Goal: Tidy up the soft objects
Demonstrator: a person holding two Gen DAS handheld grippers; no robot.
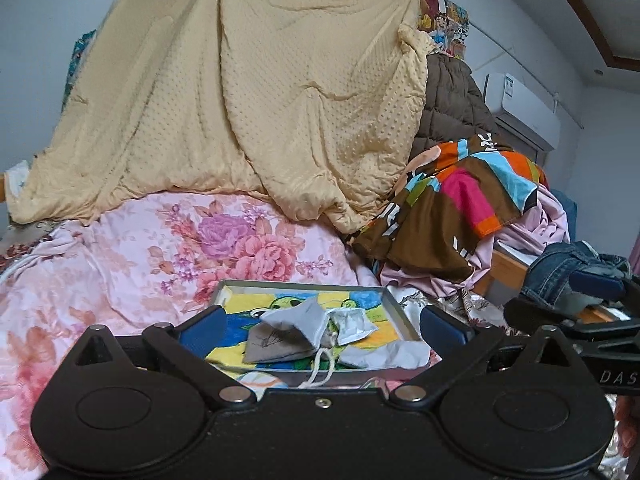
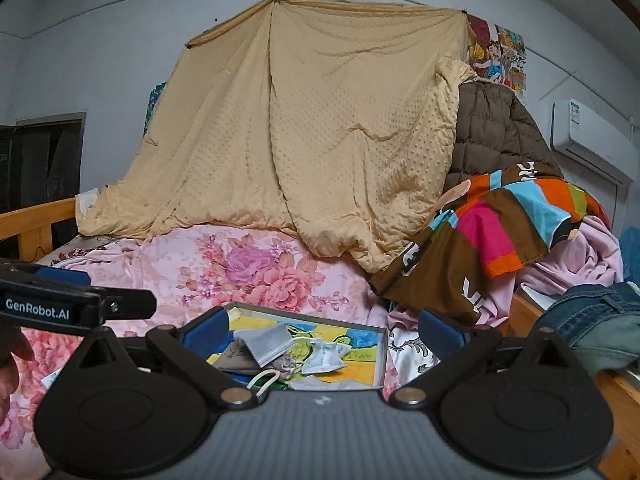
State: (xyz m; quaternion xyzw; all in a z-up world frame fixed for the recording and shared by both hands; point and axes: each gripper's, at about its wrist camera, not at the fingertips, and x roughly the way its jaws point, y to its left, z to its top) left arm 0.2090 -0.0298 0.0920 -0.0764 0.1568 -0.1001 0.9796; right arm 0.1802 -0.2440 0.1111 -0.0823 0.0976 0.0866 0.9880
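- One bed [image 1: 120, 264] is seen, covered by a pink floral sheet; a wooden rail [image 2: 36, 220] bounds its left edge in the right wrist view.
- One tan blanket [image 1: 248, 92] is hung over the far side, its hem resting on the sheet.
- One heap of clothes is piled at the right: a brown coat [image 1: 452, 100], a patchwork cloth [image 1: 460, 200], a pink sheet [image 1: 532, 220] and jeans [image 1: 560, 264].
- One shallow tray [image 1: 394, 308] is laid on the bed near the grippers, its raised rim visible at the far and right sides.
- Three small soft items are counted inside the tray: a grey pouch [image 1: 288, 332] with a cord, a white packet [image 1: 352, 324] and a crumpled white piece [image 1: 384, 354], all touching or overlapping.
- Open sheet is left between the tray and the blanket hem; the heap lies just beside the tray's right rim.
- Two grippers are present: the left gripper [image 1: 322, 324] and the right gripper [image 2: 322, 330], each with jaws released wide and nothing grasped, both aimed at the tray.
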